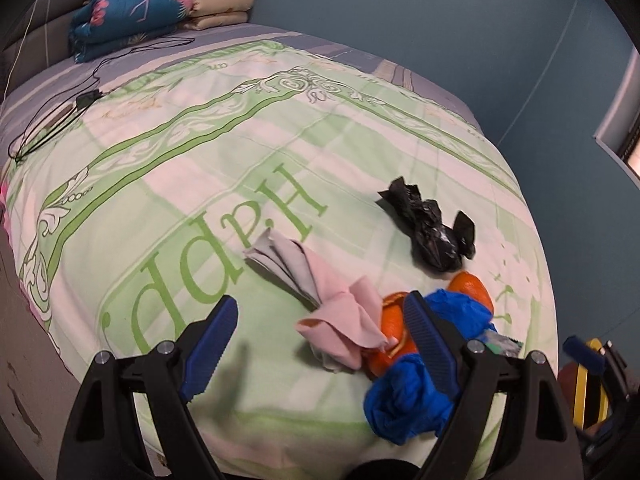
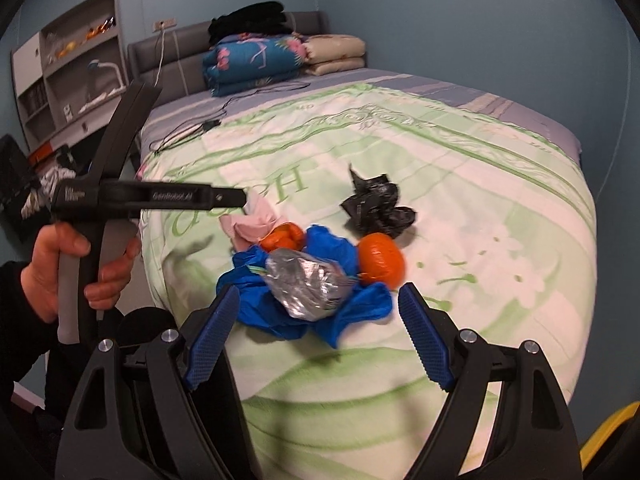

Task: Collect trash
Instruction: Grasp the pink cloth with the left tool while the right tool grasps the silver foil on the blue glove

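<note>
On the near end of a bed covered by a green-and-white patterned quilt lies a small heap of trash. From the right wrist view, a crumpled silver foil wrapper sits on top of a rumpled blue plastic bag, with one piece of orange peel touching the bag's right side and another orange piece at its left. A pink and grey cloth or paper lies just beside the orange pieces, toward the quilt's lettering, and a crumpled black plastic bag rests a little farther up the bed, apart from the heap. The left gripper hangs over the pink piece with its blue-padded jaws spread wide and nothing between them pressed. The right gripper points down at the foil and blue bag, jaws likewise wide apart and empty. A hand grasps the left gripper's handle. Folded blankets are stacked by the headboard, with a black cable lying on the sheet near them.
</note>
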Demonstrator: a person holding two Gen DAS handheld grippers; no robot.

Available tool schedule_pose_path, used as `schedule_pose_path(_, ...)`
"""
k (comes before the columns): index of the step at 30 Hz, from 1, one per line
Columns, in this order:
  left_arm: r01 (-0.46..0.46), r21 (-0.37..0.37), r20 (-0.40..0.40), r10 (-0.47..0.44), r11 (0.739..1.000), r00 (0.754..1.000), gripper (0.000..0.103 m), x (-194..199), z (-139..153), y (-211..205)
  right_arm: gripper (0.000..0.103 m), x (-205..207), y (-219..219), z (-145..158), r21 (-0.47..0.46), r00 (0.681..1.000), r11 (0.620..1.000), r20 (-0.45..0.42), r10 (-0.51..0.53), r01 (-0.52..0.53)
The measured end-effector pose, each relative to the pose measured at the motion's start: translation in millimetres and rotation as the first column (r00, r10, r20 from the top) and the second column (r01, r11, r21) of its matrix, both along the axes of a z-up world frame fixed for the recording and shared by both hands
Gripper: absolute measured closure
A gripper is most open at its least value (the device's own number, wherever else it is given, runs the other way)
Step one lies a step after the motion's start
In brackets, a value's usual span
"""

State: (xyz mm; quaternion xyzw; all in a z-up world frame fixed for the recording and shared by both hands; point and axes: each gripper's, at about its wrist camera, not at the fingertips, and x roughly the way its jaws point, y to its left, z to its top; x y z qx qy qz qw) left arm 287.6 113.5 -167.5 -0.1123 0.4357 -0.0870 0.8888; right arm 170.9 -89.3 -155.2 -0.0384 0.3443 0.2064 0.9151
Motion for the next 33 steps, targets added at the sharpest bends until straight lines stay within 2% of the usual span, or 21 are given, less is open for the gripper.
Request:
schedule_pose_path(4,-0.026,-0.004,-0.005,0.026,1.0,1.0,0.022,6.2,-6.1,5.0,0.026,7.4,10.7,-6.3,-0.012,1.0,1.0,-0.005,0.015,-0.015)
schedule_pose_path(7,-0.035,-0.042,-0.022,0.034,0.999,0.999,0.022,10.3,-12.0,7.7,0.026,14.8,14.5,-9.7,-0.014,1.0,1.0,-0.012,0.012,-0.012)
schedule_pose_path(10,-0.032,-0.049,-0.031,0.031,0.998,0.999,0.022,12.9,-16.7,4.5,0.027,24.7,16.8,-15.1,-0.023,1.0,1.0,-0.026,-0.005,0.005)
schedule_pose_path(17,-0.017,-0.036,-0.03,0.016,0.999,0.999,0.022,21.4,-21.4,-4.5,0.038,39.1,18.9,-25.9,-0.009,0.997,1.0,-0.073,-0.01,0.01)
schedule_pose_path(22,-0.009,-0.047,-0.049,0.006,0.999,0.999,0.032,28.8,-27.3,-8.4,0.046,39.2,24.5,-25.6,-0.003,0.997,1.0,-0.081,0.019,-0.019)
schedule_pose_path(27,0.018,-0.045,-0.075,-0.021,0.999,0.997,0.051,33.6,-34.7,-16.0,0.055,40.9,25.8,-25.6,0.02,0.994,0.999,-0.102,0.042,-0.04)
schedule_pose_path(30,0.025,-0.053,-0.09,-0.03,0.998,0.996,0.06,36.0,-39.1,-17.2,0.055,42.8,23.5,-25.4,0.041,0.992,0.998,-0.116,0.042,-0.038)
schedule_pose_path(33,0.023,-0.064,-0.101,-0.029,0.998,0.994,0.061,38.7,-42.1,-16.3,0.053,45.9,20.0,-26.0,0.064,0.99,0.997,-0.135,0.047,-0.039)
